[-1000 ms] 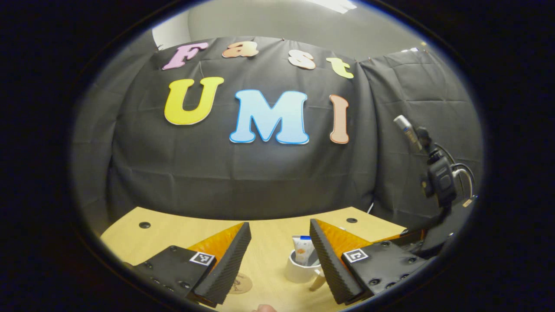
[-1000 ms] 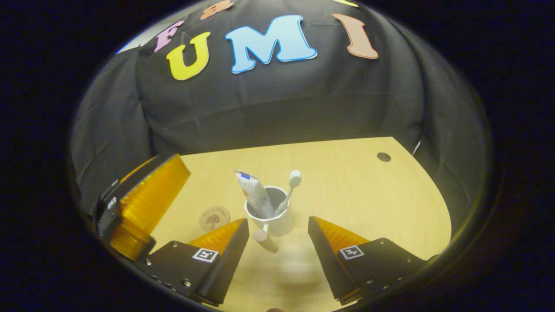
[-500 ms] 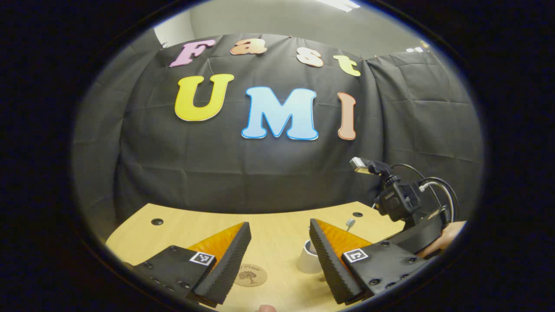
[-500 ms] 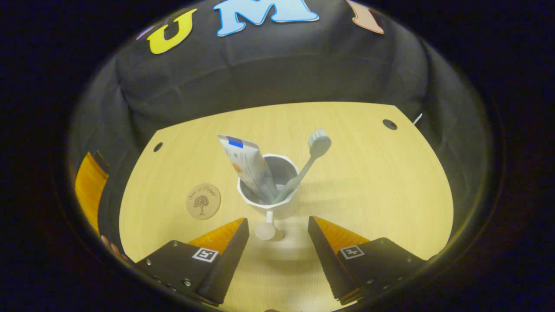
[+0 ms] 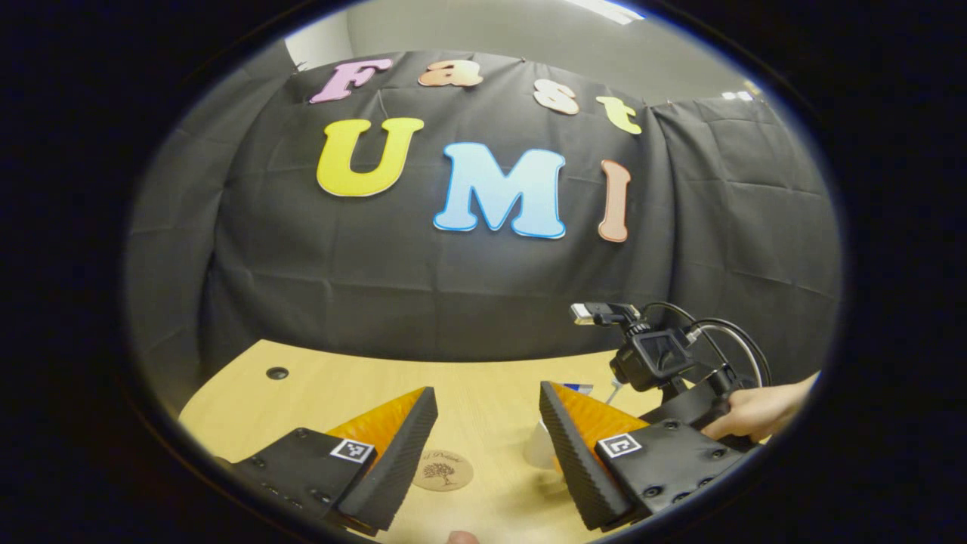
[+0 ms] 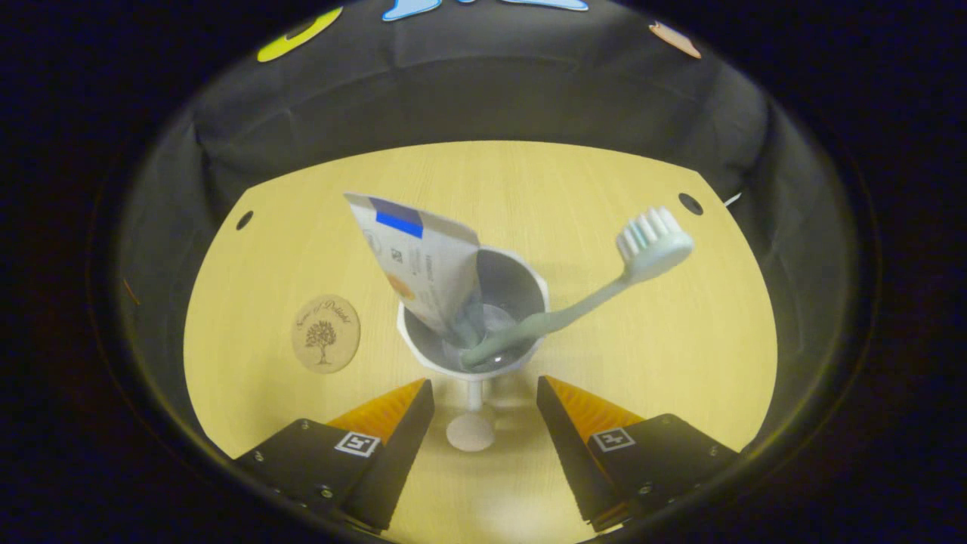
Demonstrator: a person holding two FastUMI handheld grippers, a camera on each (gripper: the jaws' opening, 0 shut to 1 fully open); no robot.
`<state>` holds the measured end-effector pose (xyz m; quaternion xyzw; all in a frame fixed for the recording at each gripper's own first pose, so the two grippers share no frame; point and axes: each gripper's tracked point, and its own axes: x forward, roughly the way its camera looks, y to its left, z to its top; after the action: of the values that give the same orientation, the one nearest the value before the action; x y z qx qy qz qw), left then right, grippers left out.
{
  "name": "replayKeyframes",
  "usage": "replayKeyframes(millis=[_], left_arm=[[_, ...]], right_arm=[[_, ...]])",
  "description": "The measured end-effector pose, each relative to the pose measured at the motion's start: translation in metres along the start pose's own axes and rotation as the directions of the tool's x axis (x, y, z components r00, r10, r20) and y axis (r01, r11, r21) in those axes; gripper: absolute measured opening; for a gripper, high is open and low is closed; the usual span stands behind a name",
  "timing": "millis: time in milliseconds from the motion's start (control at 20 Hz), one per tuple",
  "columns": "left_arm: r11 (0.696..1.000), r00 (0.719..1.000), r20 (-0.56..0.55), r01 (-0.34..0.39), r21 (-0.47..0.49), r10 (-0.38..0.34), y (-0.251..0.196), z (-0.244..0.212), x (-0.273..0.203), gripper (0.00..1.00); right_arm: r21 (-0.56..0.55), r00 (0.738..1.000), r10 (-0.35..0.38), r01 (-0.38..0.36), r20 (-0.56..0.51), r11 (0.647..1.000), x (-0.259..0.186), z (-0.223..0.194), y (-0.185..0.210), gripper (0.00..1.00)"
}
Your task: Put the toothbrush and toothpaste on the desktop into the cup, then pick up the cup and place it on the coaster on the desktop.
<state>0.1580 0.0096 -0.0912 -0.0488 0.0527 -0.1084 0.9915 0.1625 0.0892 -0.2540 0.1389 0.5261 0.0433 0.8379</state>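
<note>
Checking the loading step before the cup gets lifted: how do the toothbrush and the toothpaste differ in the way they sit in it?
The toothpaste is a flat, wide tube leaning left; the toothbrush is a thin stick leaning right. The toothpaste stands steeper, the toothbrush lies lower, its head beyond the rim. Both rest inside the cup, tops sticking out.

Left gripper (image 5: pixel 483 446) jaws apart, nothing between them, held above the near part of the desk (image 5: pixel 317 385). Coaster (image 5: pixel 443 471) flat on the desk between the fingers. Cup (image 5: pixel 538 452) just right of it, largely hidden by the right finger. Right gripper (image 5: pixel 680 400), held by a hand (image 5: pixel 752 412), near the desk's right edge.
</note>
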Motion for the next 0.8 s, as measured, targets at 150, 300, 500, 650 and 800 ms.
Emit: replayKeyframes(millis=[150, 300, 500, 650, 800], left_arm=[[1.0, 1.0, -0.016, -0.004, -0.01, 0.004, 0.005, -0.005, 0.001, 0.92], [1.0, 1.0, -0.026, -0.013, -0.01, 0.013, 0.012, -0.007, 0.002, 0.92], [1.0, 0.999, -0.039, -0.022, -0.014, 0.021, 0.016, -0.01, 0.002, 0.92], [0.999, 0.999, -0.046, -0.023, -0.027, 0.022, 0.015, -0.012, 0.002, 0.92], [0.999, 0.999, -0.046, -0.024, -0.033, 0.022, 0.014, -0.012, 0.003, 0.92]], right_arm=[[0.004, 0.999, 0.0, 0.0, -0.053, 1.0, 0.008, -0.004, 0.002, 0.86], [0.009, 0.993, -0.013, 0.014, -0.117, 1.0, 0.014, -0.008, 0.0, 0.86], [0.007, 0.986, 0.001, 0.0, -0.166, 1.0, 0.021, -0.012, 0.001, 0.7], [-0.001, 0.984, -0.003, 0.003, -0.18, 1.0, 0.021, -0.013, 0.0, 0.55], [0.0, 0.981, -0.007, 0.007, -0.192, 1.0, 0.022, -0.014, -0.002, 0.31]])
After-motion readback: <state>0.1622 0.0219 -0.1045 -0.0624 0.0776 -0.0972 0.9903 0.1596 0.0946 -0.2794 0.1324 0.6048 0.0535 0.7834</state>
